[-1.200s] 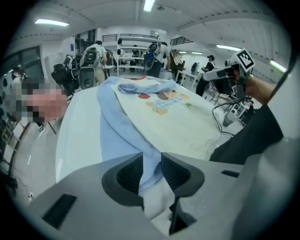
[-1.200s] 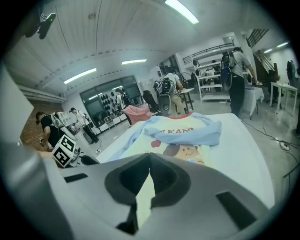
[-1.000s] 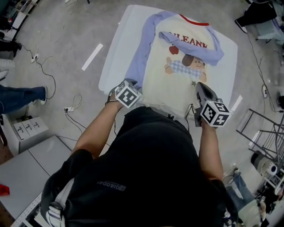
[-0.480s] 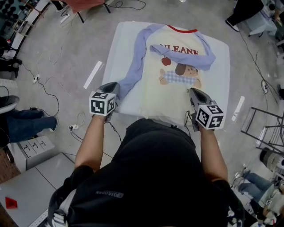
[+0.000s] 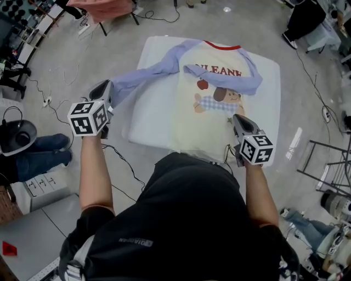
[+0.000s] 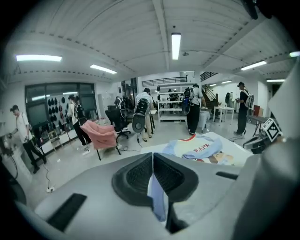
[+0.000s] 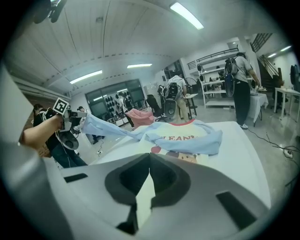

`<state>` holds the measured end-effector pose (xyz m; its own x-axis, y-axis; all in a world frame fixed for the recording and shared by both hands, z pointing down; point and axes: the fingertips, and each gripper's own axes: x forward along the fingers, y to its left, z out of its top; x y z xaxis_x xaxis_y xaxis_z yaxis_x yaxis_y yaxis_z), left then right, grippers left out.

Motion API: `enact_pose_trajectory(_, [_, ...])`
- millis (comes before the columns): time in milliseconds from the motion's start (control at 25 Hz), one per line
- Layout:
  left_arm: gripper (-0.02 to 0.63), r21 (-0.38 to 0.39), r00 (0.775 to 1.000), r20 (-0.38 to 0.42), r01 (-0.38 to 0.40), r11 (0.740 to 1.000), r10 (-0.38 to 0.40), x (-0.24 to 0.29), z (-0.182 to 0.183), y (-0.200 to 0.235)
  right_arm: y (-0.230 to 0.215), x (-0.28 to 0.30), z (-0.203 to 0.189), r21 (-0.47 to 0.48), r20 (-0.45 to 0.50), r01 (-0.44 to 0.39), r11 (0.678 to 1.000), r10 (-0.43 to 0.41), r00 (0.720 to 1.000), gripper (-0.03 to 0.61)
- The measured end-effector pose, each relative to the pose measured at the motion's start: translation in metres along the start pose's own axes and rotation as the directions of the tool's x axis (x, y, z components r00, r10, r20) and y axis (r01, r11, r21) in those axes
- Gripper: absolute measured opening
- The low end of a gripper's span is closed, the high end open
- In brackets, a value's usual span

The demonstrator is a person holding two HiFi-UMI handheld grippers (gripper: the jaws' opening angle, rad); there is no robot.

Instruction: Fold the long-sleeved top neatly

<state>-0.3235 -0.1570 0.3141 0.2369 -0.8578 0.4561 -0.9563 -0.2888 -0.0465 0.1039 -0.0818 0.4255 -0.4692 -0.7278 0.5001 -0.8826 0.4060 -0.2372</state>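
Note:
A cream long-sleeved top [image 5: 205,123] with light blue sleeves and a dog print lies flat on the white table [image 5: 153,118]. Its right sleeve [image 5: 244,81] is folded across the chest. My left gripper [image 5: 107,88] is shut on the cuff of the other sleeve [image 5: 145,72], which is stretched out in the air past the table's left edge. The left gripper view shows blue cloth [image 6: 158,197] pinched between the pads. My right gripper [image 5: 236,119] is shut on the cream hem [image 7: 144,194] at the top's near right corner.
A pink-draped chair [image 5: 104,6] stands beyond the table's far left. Cables [image 5: 118,159] run over the floor on the left, near a person's legs [image 5: 41,151]. A metal rack [image 5: 329,159] stands at the right. Several people stand in the background of the left gripper view.
My left gripper took hold of the blue sleeve at the table's near left edge, then rose and swung out to the left, pulling the sleeve straight. The right gripper stayed put.

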Motion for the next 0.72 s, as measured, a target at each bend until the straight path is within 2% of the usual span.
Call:
enact_pose_trajectory(80, [0.011,0.030,1.000,0.009,-0.004,1.000,0.003,-0.006,0.017,0.001,-0.001,0.000,-0.002,0.008,0.002,-0.004,1.000,0.004,1.000,0.005])
enact_pose_trajectory(240, [0.011,0.052,0.999,0.005,0.052,0.997,-0.053,-0.003,0.032,-0.022,-0.004,-0.001,-0.006,0.018,0.004,-0.009,1.000,0.009,1.000,0.005])
enact_pose_trajectory(360, [0.011,0.080,0.997,-0.036,0.076,0.994,-0.074,0.006,0.019,-0.038,-0.006,-0.006,-0.007,0.026,0.012,-0.007,1.000,0.006,1.000,0.005])
enact_pose_trajectory(520, [0.011,0.048,0.994,-0.063,0.089,0.995,-0.086,0.015,0.002,-0.052,-0.014,-0.012,-0.005,0.030,0.021,0.005,1.000,-0.006,1.000,0.005])
enact_pose_trajectory(600, [0.011,0.039,0.995,-0.050,0.090,0.995,-0.088,0.021,0.011,-0.057,-0.019,-0.014,-0.004,0.038,0.025,0.010,0.999,-0.011,1.000,0.005])
enact_pose_trajectory(720, [0.011,0.045,0.993,0.003,0.116,0.992,-0.116,0.029,0.047,-0.071,-0.022,-0.018,-0.004,0.041,0.031,0.006,0.999,-0.008,0.999,0.005])
